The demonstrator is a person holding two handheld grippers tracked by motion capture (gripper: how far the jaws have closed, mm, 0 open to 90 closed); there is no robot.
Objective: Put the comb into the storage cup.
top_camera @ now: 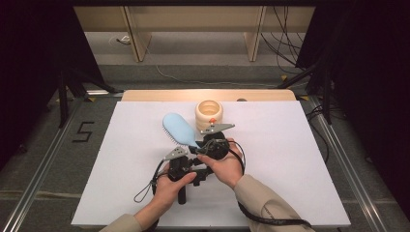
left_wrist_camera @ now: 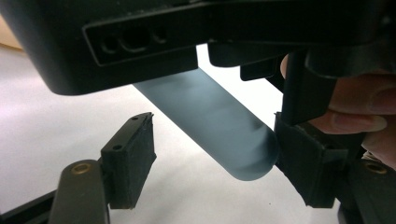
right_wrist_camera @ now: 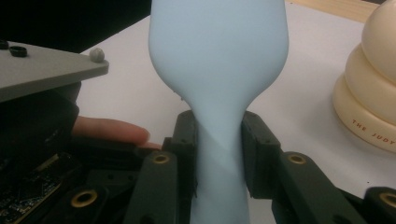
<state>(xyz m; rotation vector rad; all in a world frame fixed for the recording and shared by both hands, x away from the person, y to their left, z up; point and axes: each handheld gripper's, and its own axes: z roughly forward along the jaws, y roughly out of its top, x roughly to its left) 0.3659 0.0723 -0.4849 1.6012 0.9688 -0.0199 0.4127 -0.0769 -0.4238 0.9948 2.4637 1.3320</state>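
Count: one pale blue plastic hairbrush [top_camera: 180, 129], one cream ribbed round holder [top_camera: 209, 113], two grippers, all over the white table [top_camera: 290, 159]. Right gripper [right_wrist_camera: 218, 154]: fingers [right_wrist_camera: 259, 149] clamped on the hairbrush's narrow handle neck, both pads pressing it; brush head points to 11 o'clock in the high view, just off the holder's 7 o'clock side. Left gripper [left_wrist_camera: 212, 161]: fingers [left_wrist_camera: 133, 158] roughly half apart around the rounded end of the handle; one pad touches it, the other stands clear. No grip there. Grippers sit side by side near table centre.
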